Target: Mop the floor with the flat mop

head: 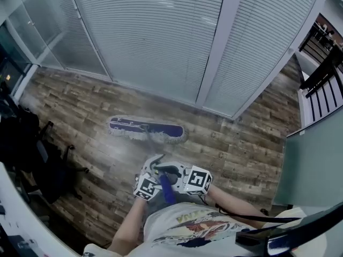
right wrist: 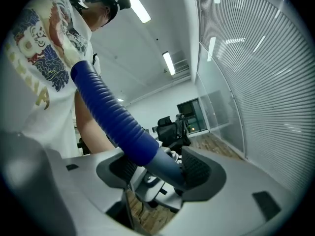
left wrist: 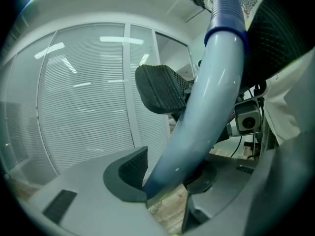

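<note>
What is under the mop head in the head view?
Wood plank floor shows all around the mop head, which lies flat on it. The patch directly beneath is covered, so its state cannot be seen.

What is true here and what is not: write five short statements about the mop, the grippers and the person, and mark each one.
1. The mop head lies flat on the wood floor. True.
2. The left gripper and the right gripper are both closed on the mop handle. True.
3. The handle is bare all the way up. False: a ribbed blue sleeve covers its upper part.
4. The mop head is red. False: it is blue with a pale fringe.
5. The person wears a plain black top. False: it is a white printed shirt.
</note>
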{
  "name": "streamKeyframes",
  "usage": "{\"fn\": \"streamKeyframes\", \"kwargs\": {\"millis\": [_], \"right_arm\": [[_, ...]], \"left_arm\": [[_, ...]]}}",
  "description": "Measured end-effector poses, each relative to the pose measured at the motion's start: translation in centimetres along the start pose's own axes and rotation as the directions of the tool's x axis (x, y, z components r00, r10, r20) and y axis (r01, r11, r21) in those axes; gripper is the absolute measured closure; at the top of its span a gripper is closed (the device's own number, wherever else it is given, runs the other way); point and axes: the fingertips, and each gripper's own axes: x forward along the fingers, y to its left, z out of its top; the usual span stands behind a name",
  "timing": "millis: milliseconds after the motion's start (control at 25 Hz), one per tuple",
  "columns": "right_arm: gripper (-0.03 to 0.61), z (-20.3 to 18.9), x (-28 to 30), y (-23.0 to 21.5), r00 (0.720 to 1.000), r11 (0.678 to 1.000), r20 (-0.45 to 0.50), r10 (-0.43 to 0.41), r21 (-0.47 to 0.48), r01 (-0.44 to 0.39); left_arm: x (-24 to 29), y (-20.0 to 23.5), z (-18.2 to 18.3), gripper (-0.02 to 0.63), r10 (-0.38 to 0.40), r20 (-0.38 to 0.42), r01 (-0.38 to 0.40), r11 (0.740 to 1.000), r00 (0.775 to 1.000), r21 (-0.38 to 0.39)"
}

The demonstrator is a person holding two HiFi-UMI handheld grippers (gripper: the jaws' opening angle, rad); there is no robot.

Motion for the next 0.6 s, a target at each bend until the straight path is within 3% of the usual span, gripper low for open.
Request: {"fn": "streamKeyframes", "kwargs": {"millis": [280, 600], "right_arm": [[0.316, 3.9, 9.2, -13.6, 0.995, 0.995, 0.015, -0.098, -0.007, 0.098], [0.318, 6.9, 15.3, -26.7, 0.983, 0.983, 0.035, -0.18, -0.016, 0.18]], "left_arm": [[2.1, 16.5, -1.2, 0.46, -0.021, 0.048, 0.022, 1.0, 0.999, -0.006], [6.1, 30.5, -2.7, 0.462, 0.013, 0.073, -0.013, 1.0, 0.997, -0.003]]}}
